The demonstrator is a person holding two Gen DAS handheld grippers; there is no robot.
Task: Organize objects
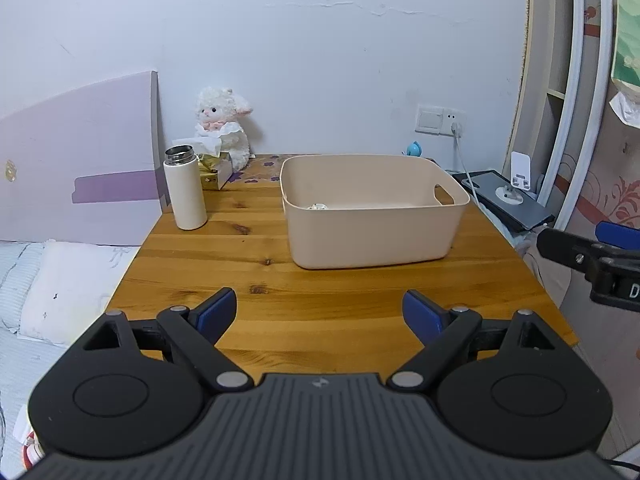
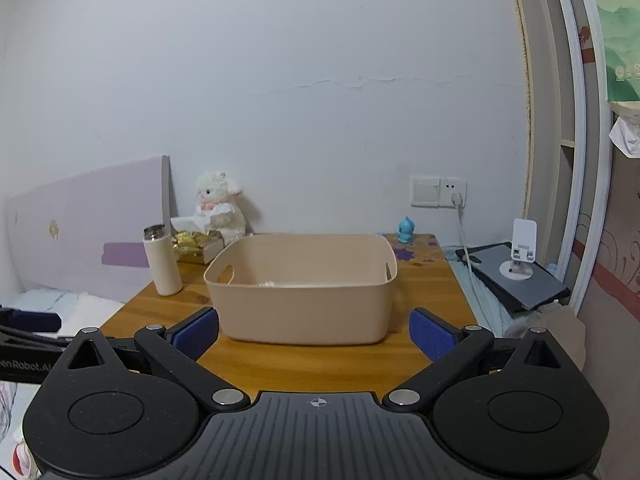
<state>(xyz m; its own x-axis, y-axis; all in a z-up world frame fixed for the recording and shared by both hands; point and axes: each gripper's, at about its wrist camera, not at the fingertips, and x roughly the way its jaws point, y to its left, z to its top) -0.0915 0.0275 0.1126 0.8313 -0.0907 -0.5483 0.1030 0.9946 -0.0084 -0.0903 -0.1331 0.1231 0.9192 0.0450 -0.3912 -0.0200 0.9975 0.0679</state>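
A: What does the left wrist view give us that the right one lacks?

B: It looks down into the beige bin (image 1: 372, 216) more steeply, so a small pale object (image 1: 317, 206) on the bin floor near its near-left corner shows better. It also catches the right claw (image 1: 576, 252) at the far right edge.

A: And the right wrist view?

B: The small blue figurine (image 2: 405, 230) stands clear on the tabletop (image 2: 424, 280) behind the bin; the white bottle (image 2: 162, 260) and the plush lamb (image 2: 218, 208) sit far left.

A: The claws?

B: The left claw (image 1: 319, 314) is spread wide and holds nothing, above the near tabletop. The right claw (image 2: 314, 334) is equally wide, empty, just short of the bin.
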